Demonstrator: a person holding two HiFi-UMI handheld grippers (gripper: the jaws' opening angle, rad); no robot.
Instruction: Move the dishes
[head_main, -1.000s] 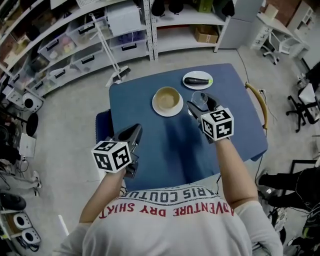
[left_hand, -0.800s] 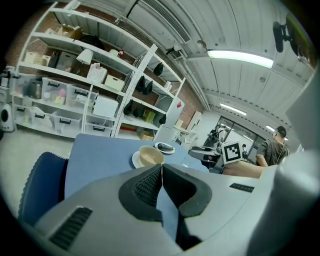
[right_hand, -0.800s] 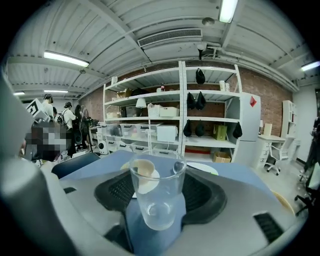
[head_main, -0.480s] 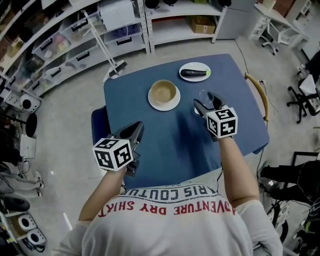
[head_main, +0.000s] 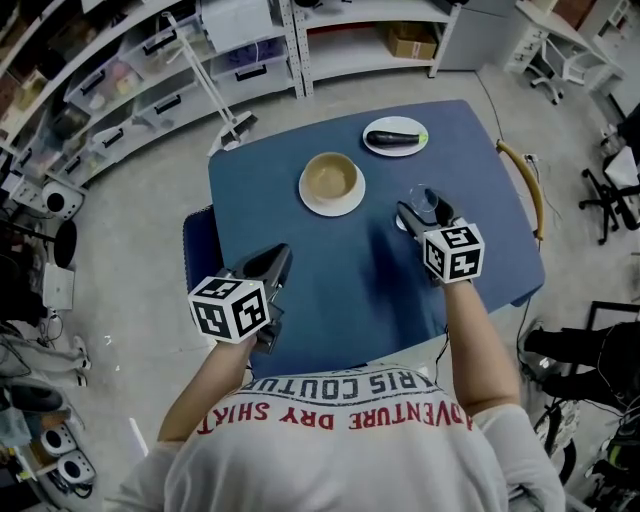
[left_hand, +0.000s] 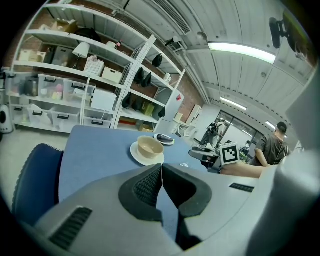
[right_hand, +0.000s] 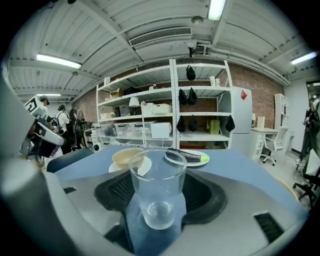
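1. Left gripper — held over the near left corner of the blue table, forearm stretched forward, nose tilted slightly down. Jaws are pressed together with nothing between them.
2. Right gripper — forearm extended over the table's right half, tilted slightly down. Jaws are set wide and clamped on an upright clear glass, with a pad against each side.
3. The glass is located between the table's middle and its right edge. Whether its base touches the surface cannot be told.
4. On the table, a tan bowl is seen on a white saucer towards the far edge. A white plate bearing an aubergine is seen by the far right corner.
5. In the room, a grey floor, white shelving beyond the far edge and a blue chair at the left edge are noted.
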